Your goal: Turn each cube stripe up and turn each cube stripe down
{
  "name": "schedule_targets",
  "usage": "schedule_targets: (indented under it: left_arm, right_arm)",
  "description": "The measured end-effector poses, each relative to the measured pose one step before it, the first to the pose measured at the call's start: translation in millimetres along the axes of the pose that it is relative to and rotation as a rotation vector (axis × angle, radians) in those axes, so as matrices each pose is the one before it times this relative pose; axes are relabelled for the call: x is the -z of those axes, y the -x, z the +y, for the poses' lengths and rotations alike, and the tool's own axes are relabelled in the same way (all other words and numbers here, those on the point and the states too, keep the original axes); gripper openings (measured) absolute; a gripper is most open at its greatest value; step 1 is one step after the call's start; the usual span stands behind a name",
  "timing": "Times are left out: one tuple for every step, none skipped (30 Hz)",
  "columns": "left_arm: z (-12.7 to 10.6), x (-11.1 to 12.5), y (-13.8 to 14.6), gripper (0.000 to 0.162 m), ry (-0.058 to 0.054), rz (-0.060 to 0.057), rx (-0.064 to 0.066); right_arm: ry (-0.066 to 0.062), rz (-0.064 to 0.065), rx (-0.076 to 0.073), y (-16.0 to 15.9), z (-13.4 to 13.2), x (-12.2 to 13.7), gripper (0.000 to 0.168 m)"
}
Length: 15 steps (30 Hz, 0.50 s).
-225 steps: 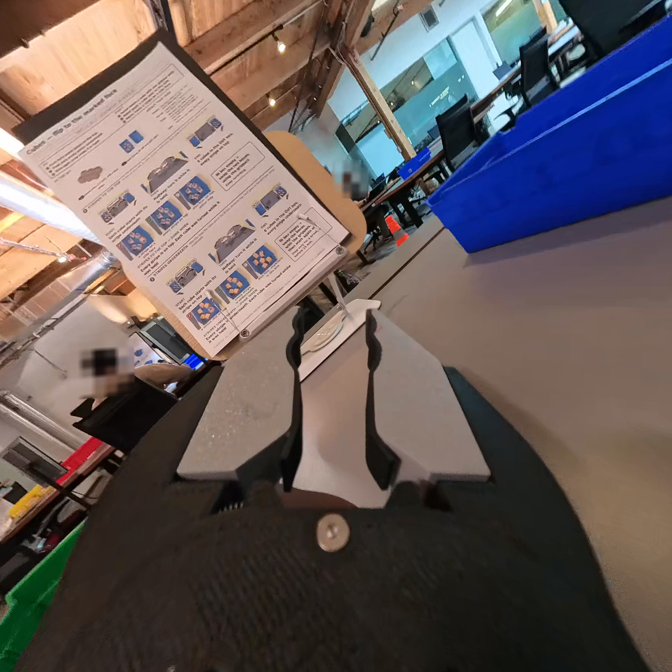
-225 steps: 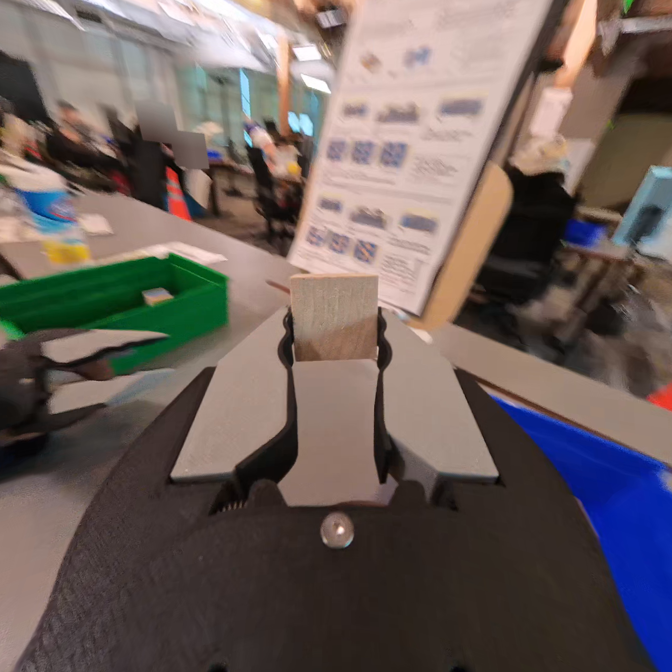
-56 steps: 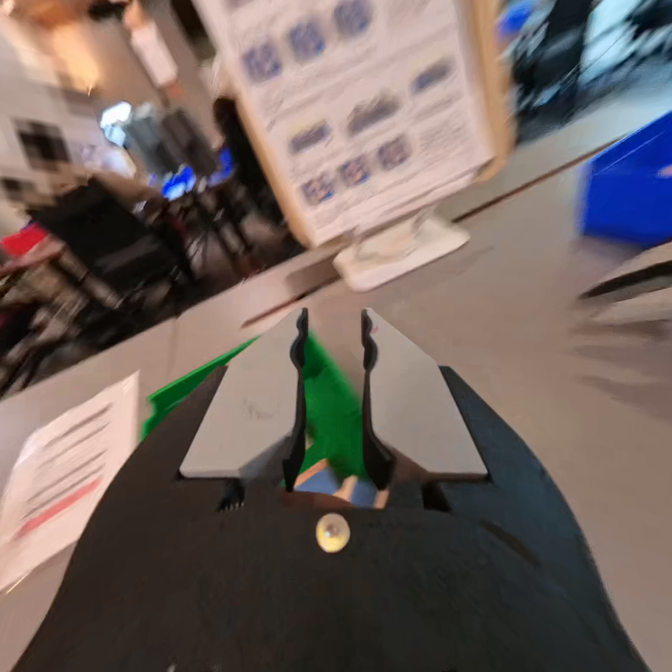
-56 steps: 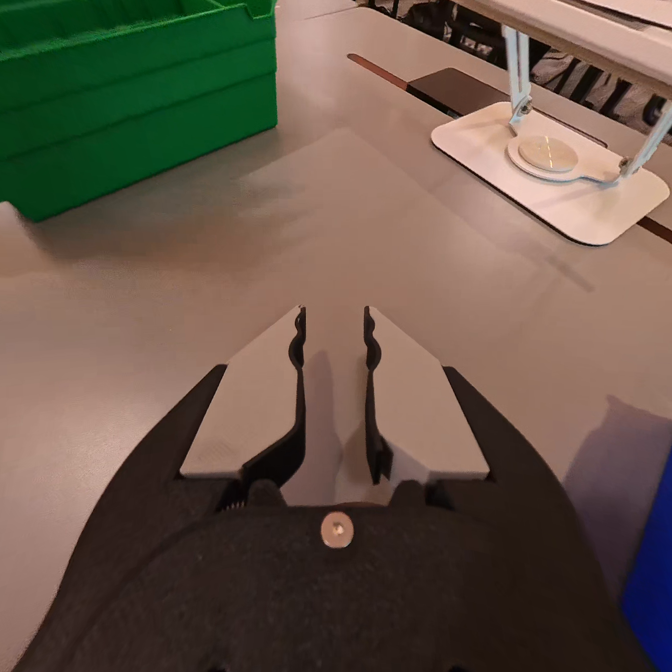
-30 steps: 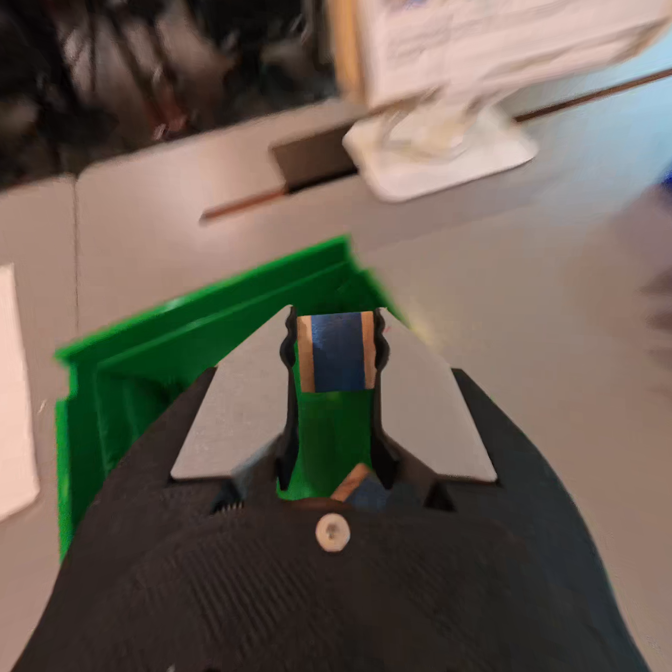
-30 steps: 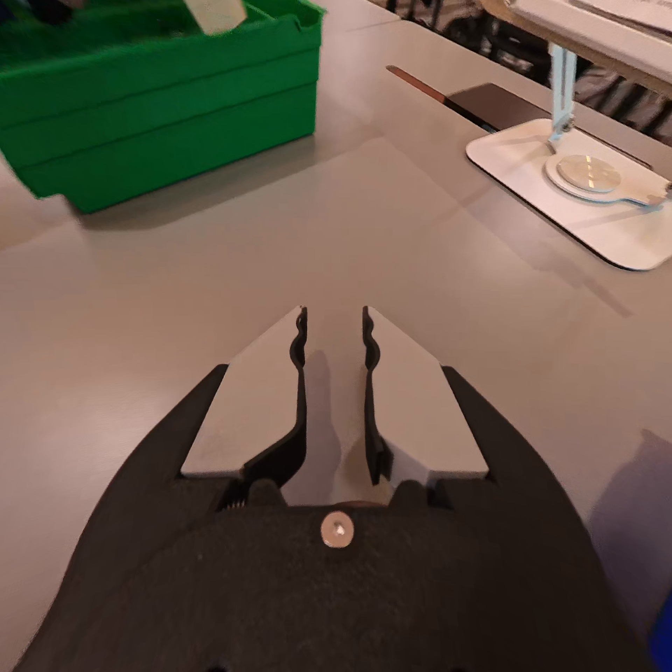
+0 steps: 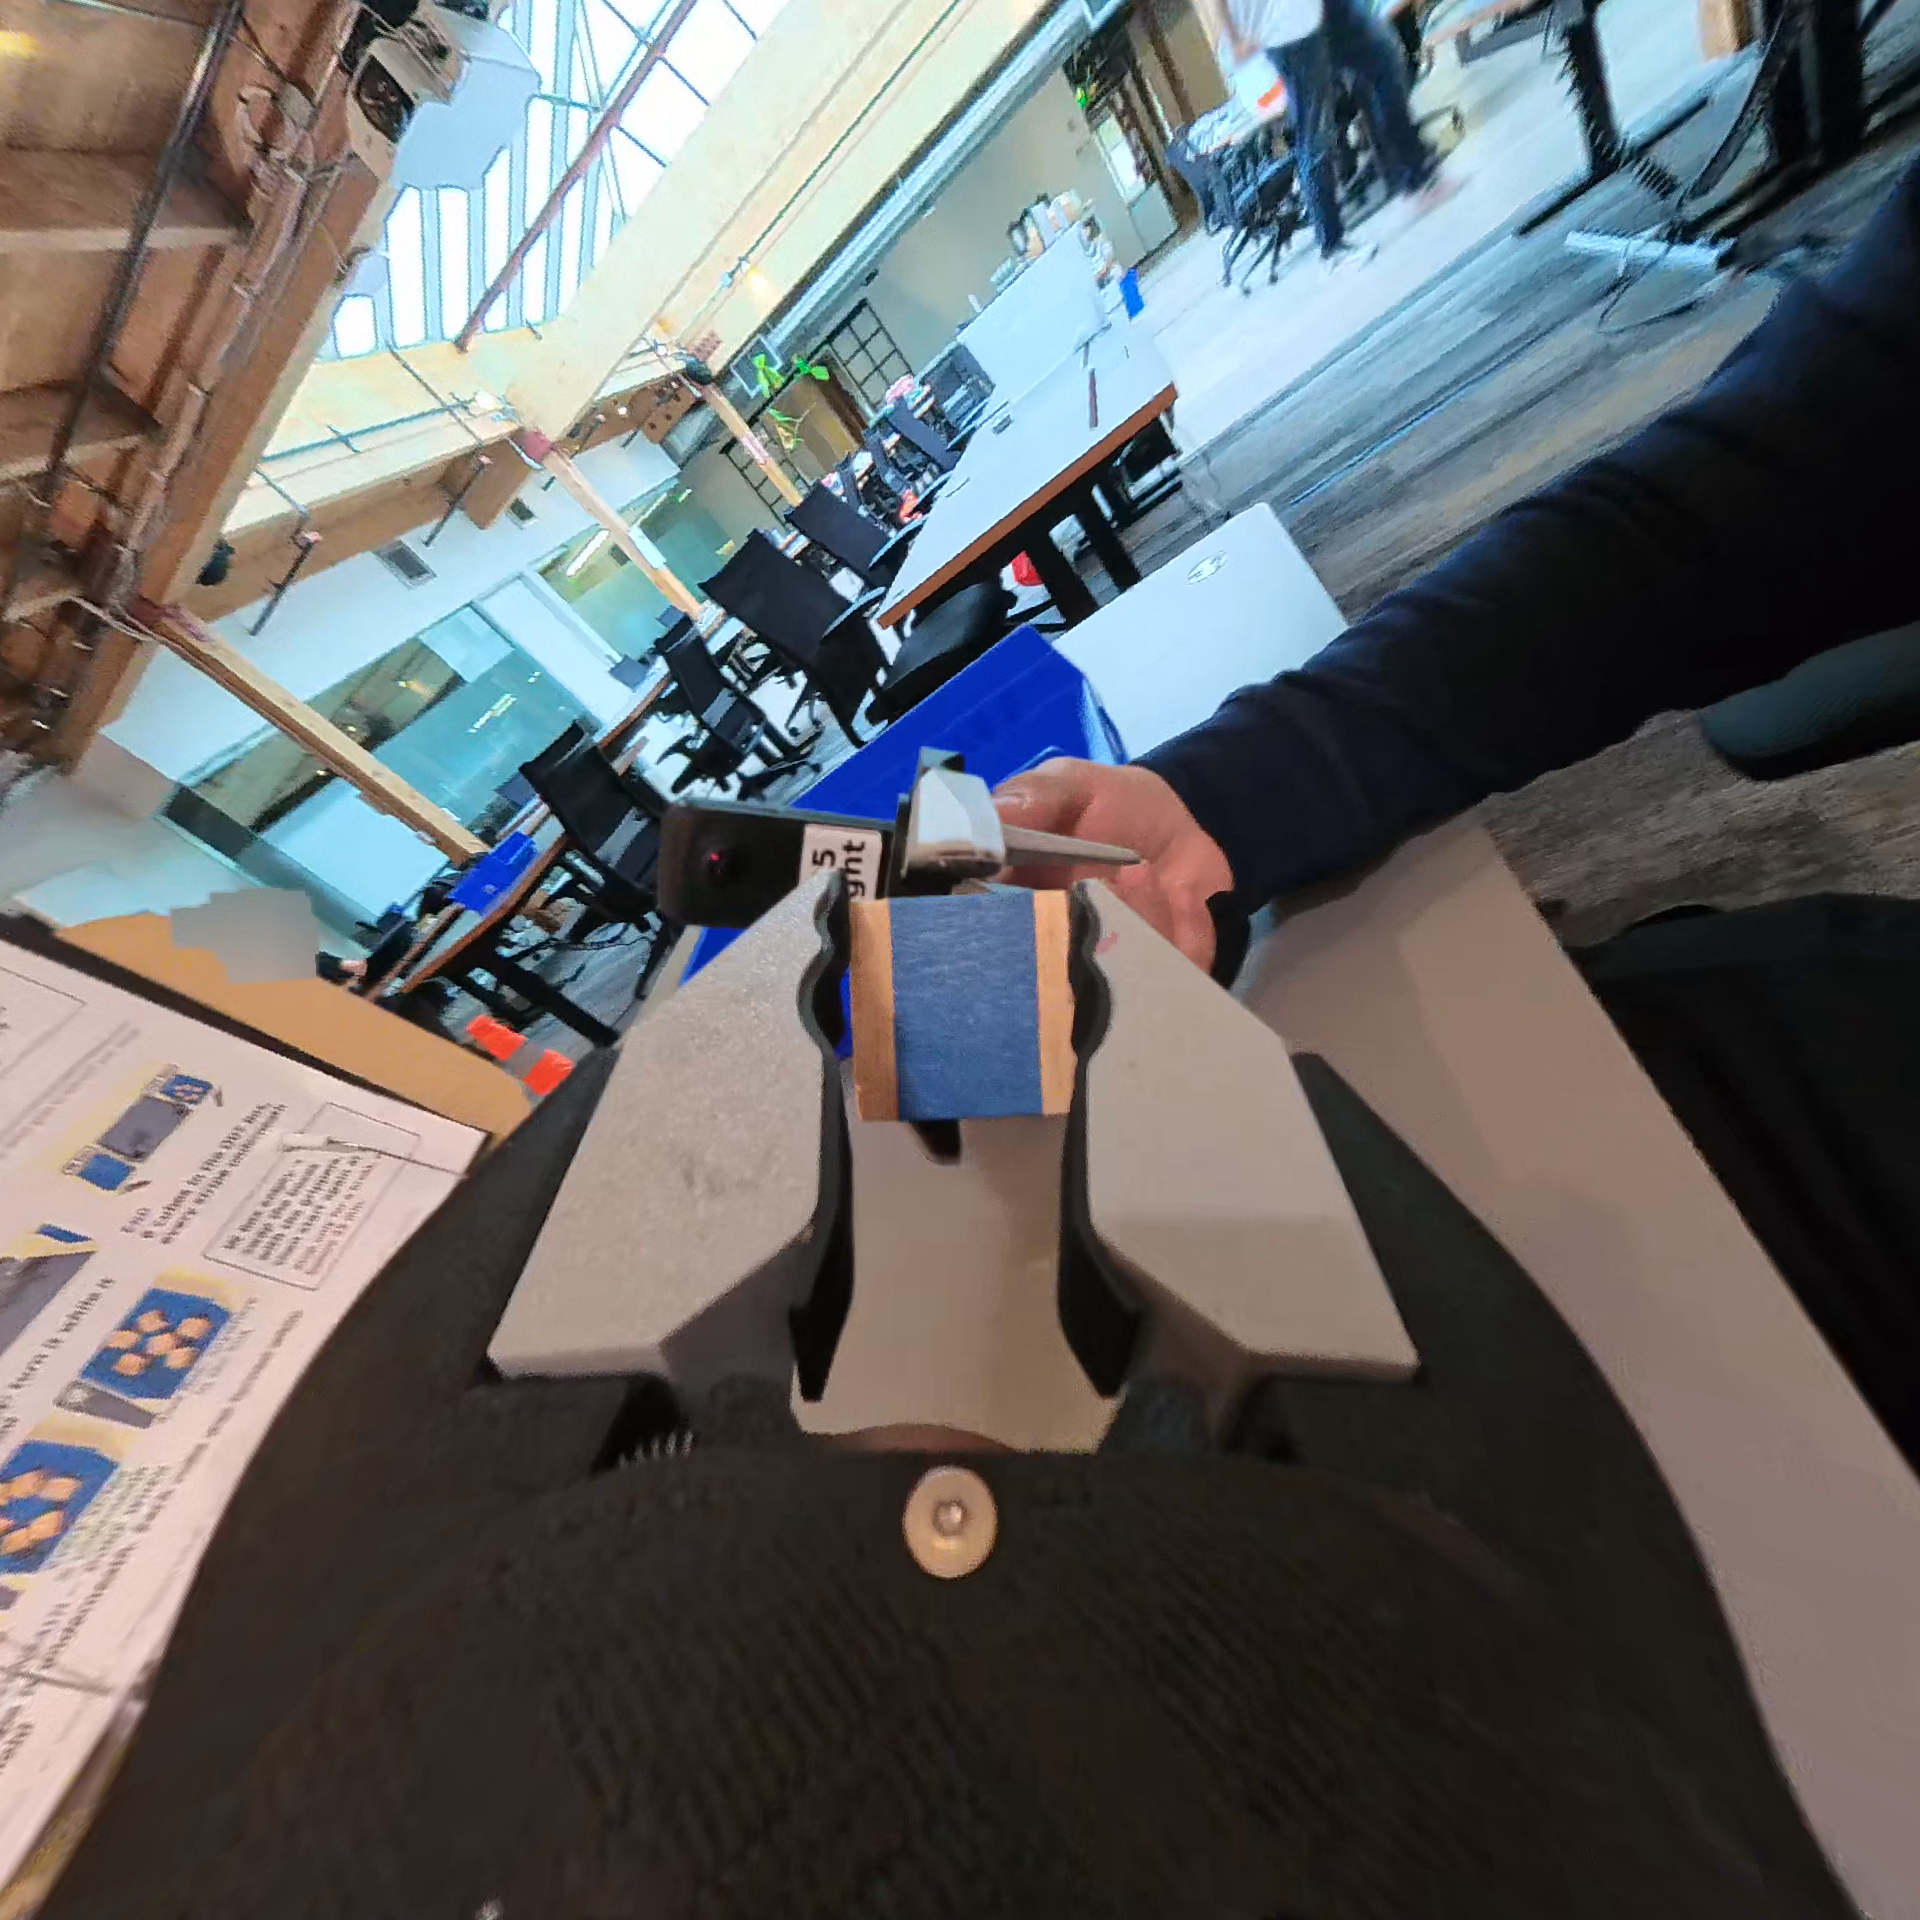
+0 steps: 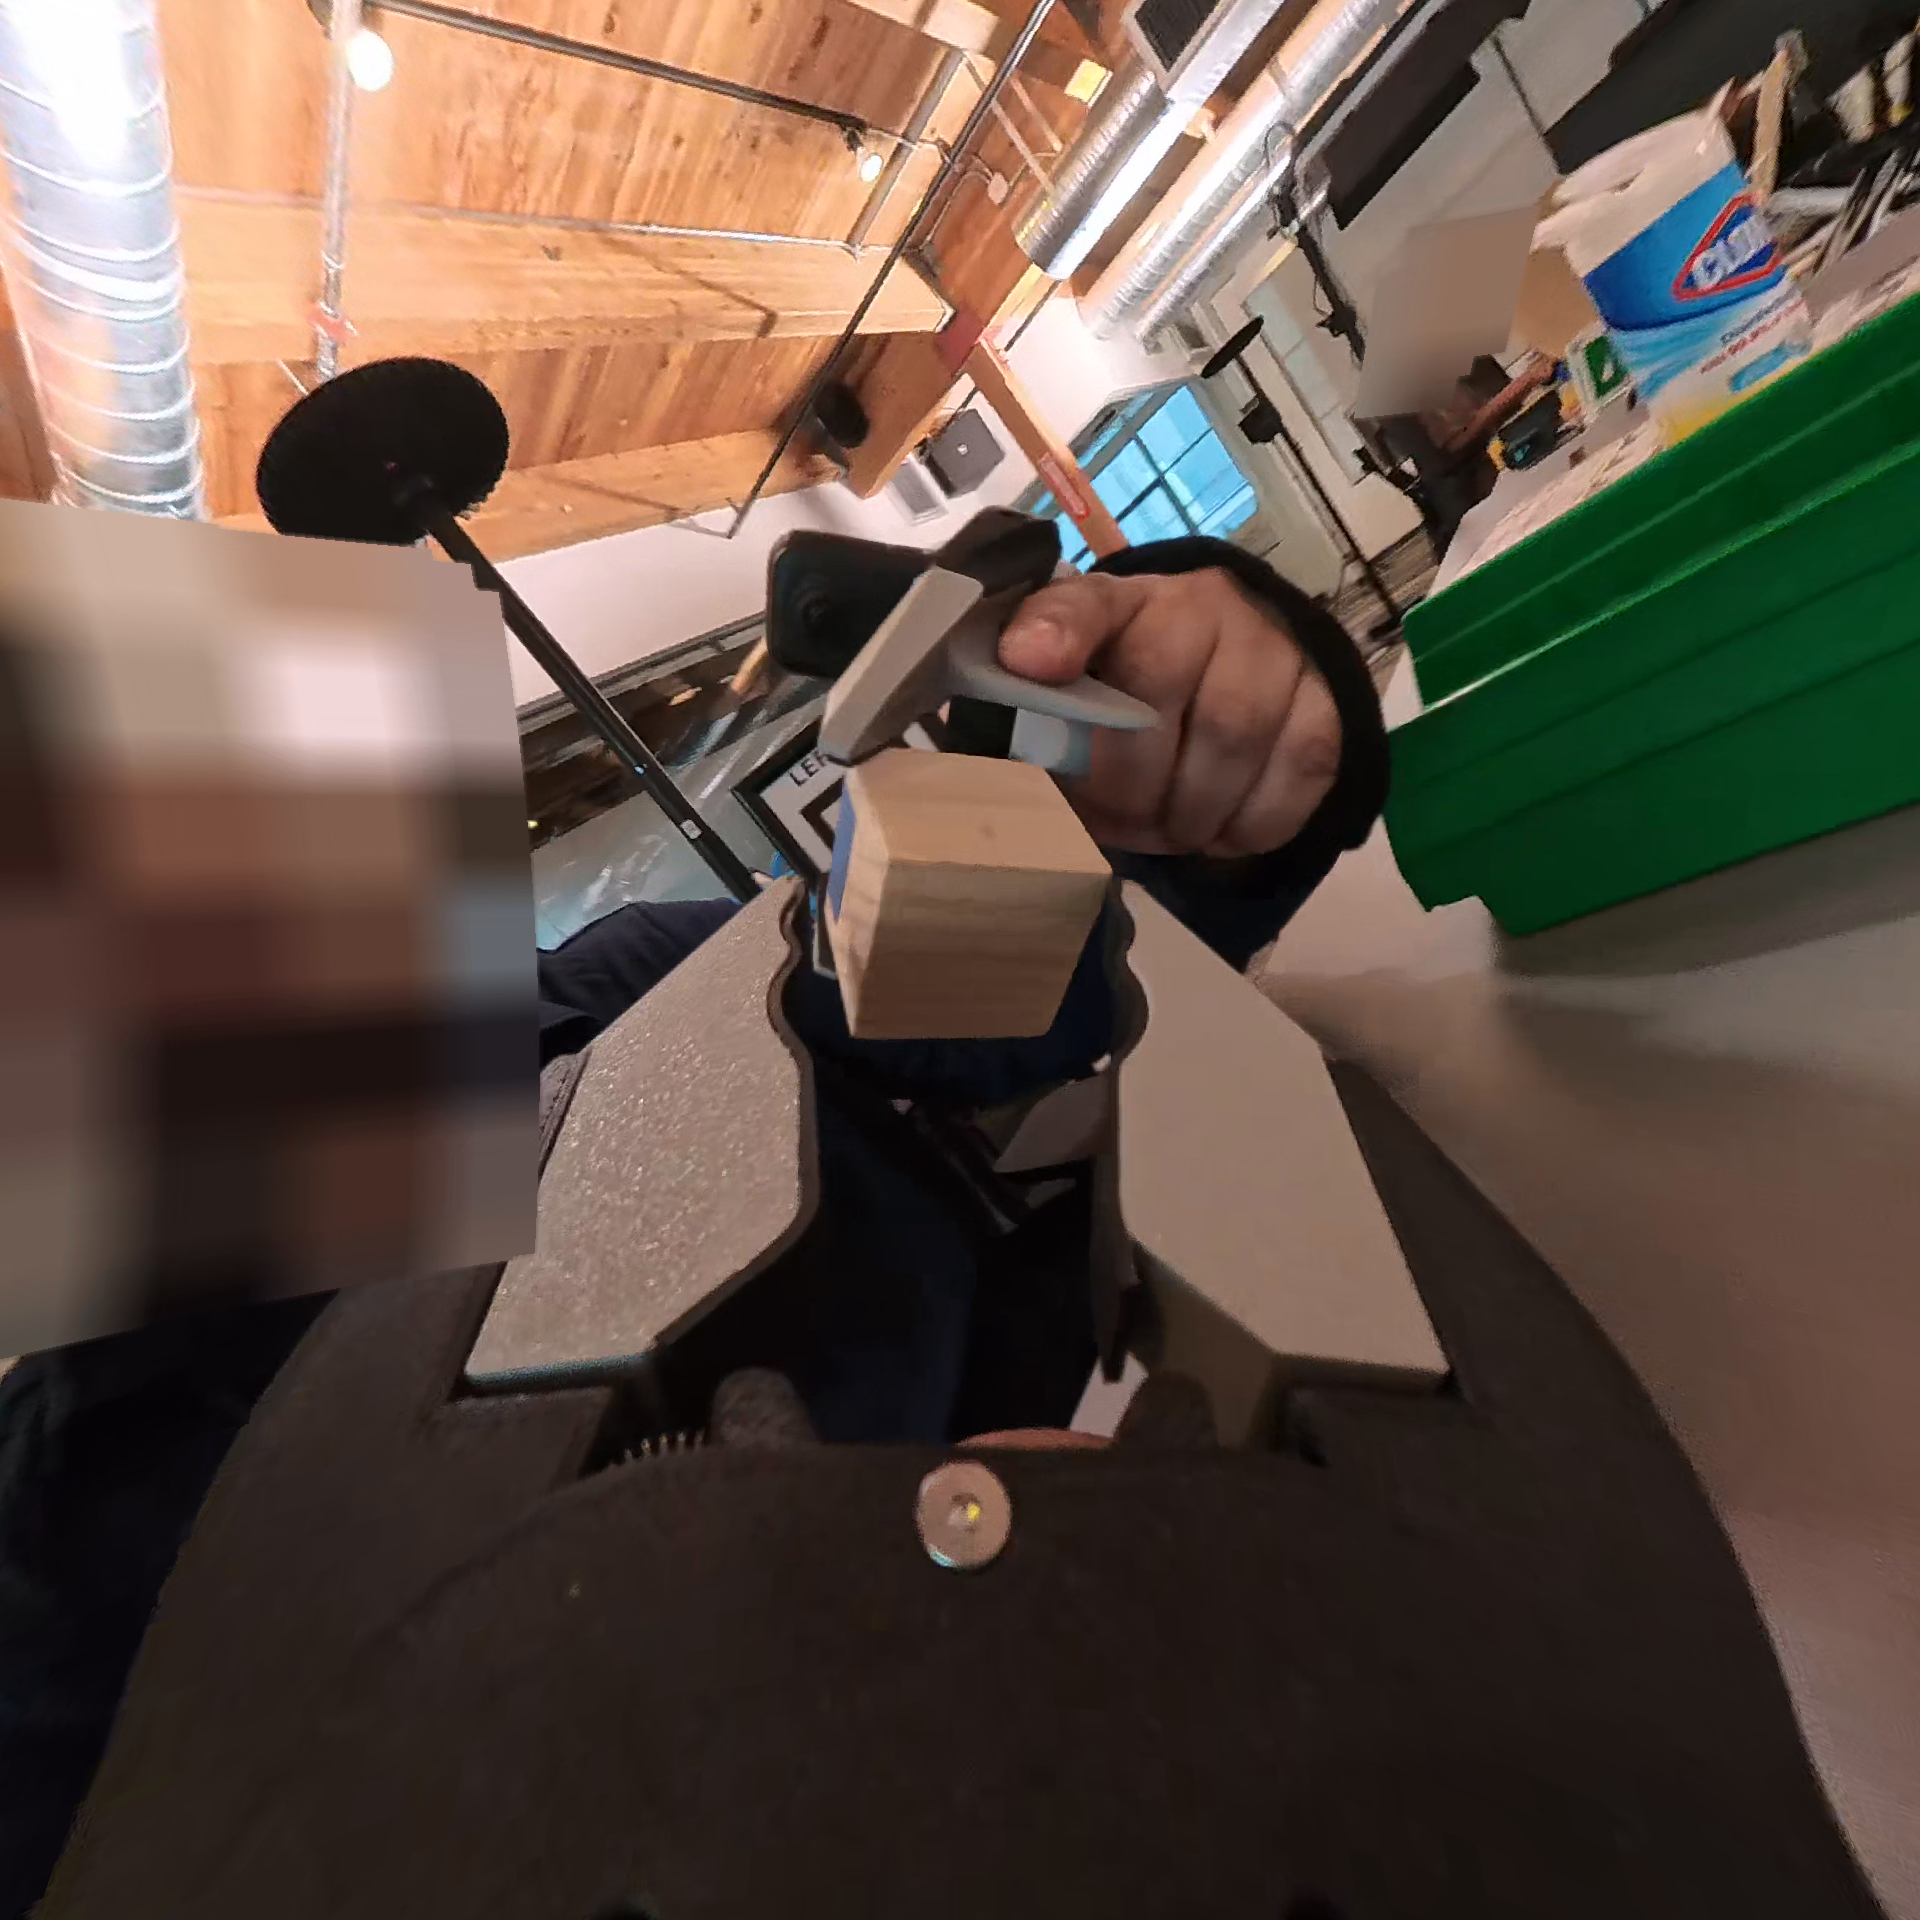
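Left gripper [image 7: 961, 997] clamped on a wooden cube [image 7: 961, 1013], blue stripe facing its camera, raised above the grey table [image 7: 1455, 1039]. Right gripper [image 8: 961, 966] spread wide, fingers flanking the cube without visible contact. Green bin [image 8: 1683, 665] far right; instruction sheet [image 7: 156, 1247] near left.

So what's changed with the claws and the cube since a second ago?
The left claw, shut on the blue-striped wooden cube, has lifted it out of the green bin and swung it up to face the right claw. The right claw has tilted up from the table, fingers now either side of the cube. Left grip unchanged; right claw open as before.
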State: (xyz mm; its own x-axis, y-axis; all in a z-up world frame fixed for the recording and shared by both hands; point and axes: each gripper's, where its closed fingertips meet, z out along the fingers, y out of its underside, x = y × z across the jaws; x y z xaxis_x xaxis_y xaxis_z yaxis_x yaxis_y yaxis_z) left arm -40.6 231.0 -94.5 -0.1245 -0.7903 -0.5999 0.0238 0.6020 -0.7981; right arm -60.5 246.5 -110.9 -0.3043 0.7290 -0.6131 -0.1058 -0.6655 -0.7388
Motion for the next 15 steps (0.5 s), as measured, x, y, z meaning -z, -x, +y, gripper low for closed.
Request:
schedule_targets:
  left_arm:
    - [1.02,-1.64,-0.92,0.041,0.012,-0.0034,-0.0218]
    - [1.0,-1.47,-1.93,0.041,0.0097,0.005,-0.0107]
    - [0.25,-1.07,-1.97,0.041,0.0038,0.0042,-0.0058]
    - [0.13,-0.37,-1.12,0.041,0.0008,-0.0018,-0.0041]
    - [0.59,0.12,-0.29,0.041,0.0009,-0.007,0.0012]
    - [1.36,0.37,0.89,0.041,0.0002,-0.0163,0.0128]
    - [2.56,0.24,2.37,0.04,0.0002,-0.031,0.0266]
    - [4.42,0.05,3.28,0.04,0.0074,-0.0446,0.0313]
    - [5.19,0.05,3.21,0.045,0.0101,-0.0497,0.0362]
    - [4.3,0.55,2.87,0.05,0.0032,-0.0479,0.0427]
    - [2.33,1.55,1.84,0.055,-0.0078,-0.0371,0.0434]
    - [0.77,2.6,1.08,0.059,-0.0137,-0.0257,0.0427]
    - [-0.05,3.03,2.37,0.064,-0.0143,-0.028,0.0389]
    - [-0.83,3.6,3.53,0.066,-0.0193,-0.0318,0.0329]
    - [-0.64,3.59,3.74,0.065,-0.0241,-0.0295,0.0311]
  right_arm:
    - [0.0024,-0.0164,-0.0293,-0.77,1.53,-0.44,0.054]
    - [0.001,-0.0178,-0.0223,-0.21,1.24,-0.65,0.051]
    - [0.0022,-0.0115,-0.015,-0.82,1.33,-0.71,0.047]
    - [0.0024,-0.0136,-0.0129,0.24,0.77,-0.41,0.047]
    - [0.0023,-0.0024,-0.0073,-0.5,0.55,0.06,0.047]
    - [0.0016,0.0137,0.0074,-1.51,-0.19,0.7,0.047]
    - [-0.0051,0.0266,0.0125,-2.39,-1.87,1.46,0.046]
    - [-0.0082,0.0331,0.0153,-3.17,-2.6,2.45,0.046]
    - [-0.0082,0.0385,0.022,-3.69,-2.83,3.03,0.046]
    - [-0.0015,0.0369,0.0312,-2.66,-1.96,2.86,0.045]
    - [-0.0032,0.03,0.0351,-1.14,-2.41,2.74,0.045]
    - [-0.0025,0.0383,0.038,-2.21,-2.46,3.03,0.045]
    - [-0.0005,0.0624,0.0396,-5.88,-2.32,3.51,0.045]
    - [-0.003,0.0828,0.0419,-8.91,-3.18,4.06,0.045]
    - [-0.0035,0.0969,0.0558,-10.02,-3.56,4.25,0.045]
